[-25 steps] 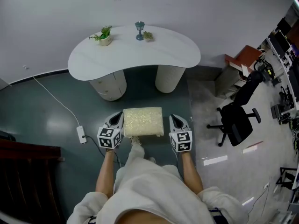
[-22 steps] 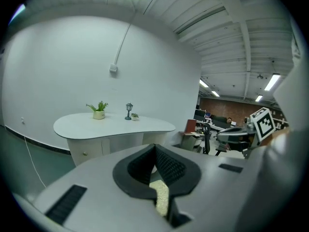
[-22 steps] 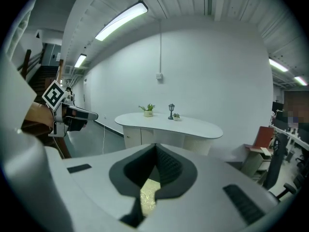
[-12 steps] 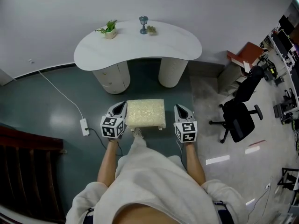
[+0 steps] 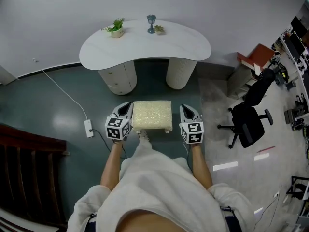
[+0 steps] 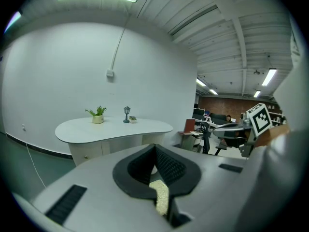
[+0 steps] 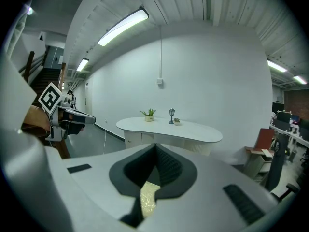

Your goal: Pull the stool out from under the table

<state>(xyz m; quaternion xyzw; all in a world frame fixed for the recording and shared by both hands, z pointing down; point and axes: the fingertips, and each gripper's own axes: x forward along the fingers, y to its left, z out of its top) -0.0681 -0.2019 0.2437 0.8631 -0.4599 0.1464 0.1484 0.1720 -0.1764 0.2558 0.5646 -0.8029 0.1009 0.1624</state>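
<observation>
Your stool (image 5: pixel 152 116) stands on the floor, apart from the front edge of the desk (image 5: pixel 145 42). The left claw (image 5: pixel 127 108) and right claw (image 5: pixel 185 109) are clenched empty beside it. It seems light, with a soft cushion; take it by the firm side edges.

L gripper (image 5: pixel 128 105): jaws together, nothing betw. fingers (image 6: pixel 170 166), pointing fwd, slightly down. R gripper (image 5: pixel 184 108): same. Forearms (image 5: pixel 110 166) bare, extended, approx. parallel.
</observation>
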